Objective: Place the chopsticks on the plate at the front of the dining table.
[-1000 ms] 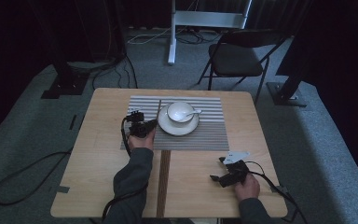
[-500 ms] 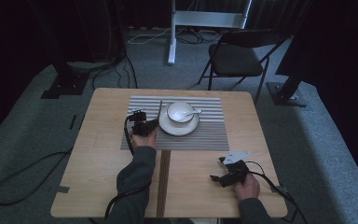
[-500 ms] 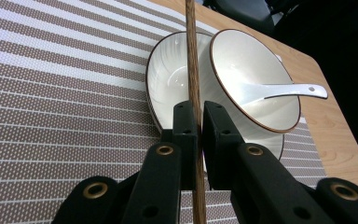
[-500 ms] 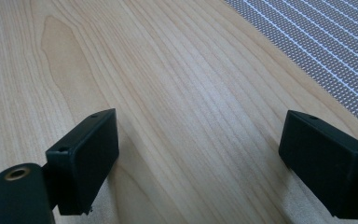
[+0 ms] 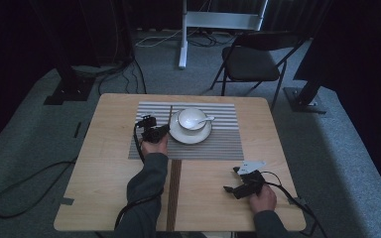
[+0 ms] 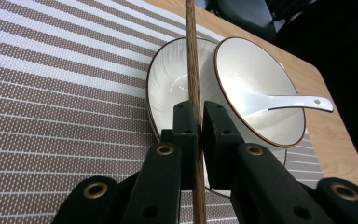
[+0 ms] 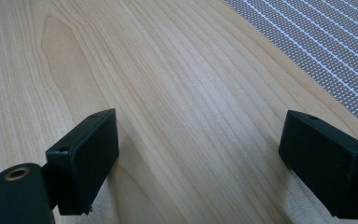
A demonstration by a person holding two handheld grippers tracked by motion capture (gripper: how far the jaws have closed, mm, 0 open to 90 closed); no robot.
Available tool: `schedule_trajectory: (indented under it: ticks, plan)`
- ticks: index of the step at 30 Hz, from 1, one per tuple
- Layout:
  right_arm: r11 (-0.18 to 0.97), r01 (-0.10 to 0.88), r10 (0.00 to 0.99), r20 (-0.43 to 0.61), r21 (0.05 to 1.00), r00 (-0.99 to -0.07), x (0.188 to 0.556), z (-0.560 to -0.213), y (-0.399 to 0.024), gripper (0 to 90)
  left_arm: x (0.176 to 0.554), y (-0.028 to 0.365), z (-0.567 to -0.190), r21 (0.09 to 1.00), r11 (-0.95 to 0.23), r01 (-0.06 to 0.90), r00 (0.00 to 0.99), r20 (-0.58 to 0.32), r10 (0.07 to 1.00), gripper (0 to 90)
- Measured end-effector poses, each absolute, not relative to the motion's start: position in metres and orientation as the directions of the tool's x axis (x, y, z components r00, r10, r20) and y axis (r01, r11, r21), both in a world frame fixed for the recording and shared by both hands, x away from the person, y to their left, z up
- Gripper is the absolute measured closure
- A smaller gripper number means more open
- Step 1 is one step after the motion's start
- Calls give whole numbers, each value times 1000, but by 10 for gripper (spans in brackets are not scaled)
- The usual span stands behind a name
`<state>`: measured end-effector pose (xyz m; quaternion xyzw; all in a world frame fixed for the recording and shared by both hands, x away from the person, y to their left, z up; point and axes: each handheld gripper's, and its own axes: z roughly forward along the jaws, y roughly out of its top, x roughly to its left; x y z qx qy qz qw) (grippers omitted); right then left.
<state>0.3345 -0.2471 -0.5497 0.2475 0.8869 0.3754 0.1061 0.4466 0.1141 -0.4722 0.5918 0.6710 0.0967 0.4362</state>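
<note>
My left gripper (image 6: 195,116) is shut on a thin brown wooden stick (image 6: 190,56), which runs up between the pads. In the high view the left gripper (image 5: 163,130) sits on the striped placemat (image 5: 218,144), just left of a white plate (image 5: 184,138). The stick (image 5: 170,113) points away along the plate's left side. A white bowl (image 6: 256,84) stands on the plate (image 6: 168,79) with a white spoon (image 6: 298,101) in it. My right gripper (image 5: 231,179) rests low near the table's front right, open, with bare wood between its jaws (image 7: 198,158).
A dark brown strip (image 5: 172,188) lies on the wooden table (image 5: 104,163) in front of the placemat, beside the left forearm. A folding chair (image 5: 253,62) stands beyond the far edge. Cables trail off the front edge.
The left gripper with the stick has edged slightly right, toward the plate. The right gripper has not moved.
</note>
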Motion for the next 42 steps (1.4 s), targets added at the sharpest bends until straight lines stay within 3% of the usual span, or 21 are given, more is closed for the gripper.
schedule_trajectory:
  ticks: [42]
  plan:
    - [595,359,519,-2,719,-855,334,-550,-247,113,473,103,-494,589,405,699,-27,-545,838,847]
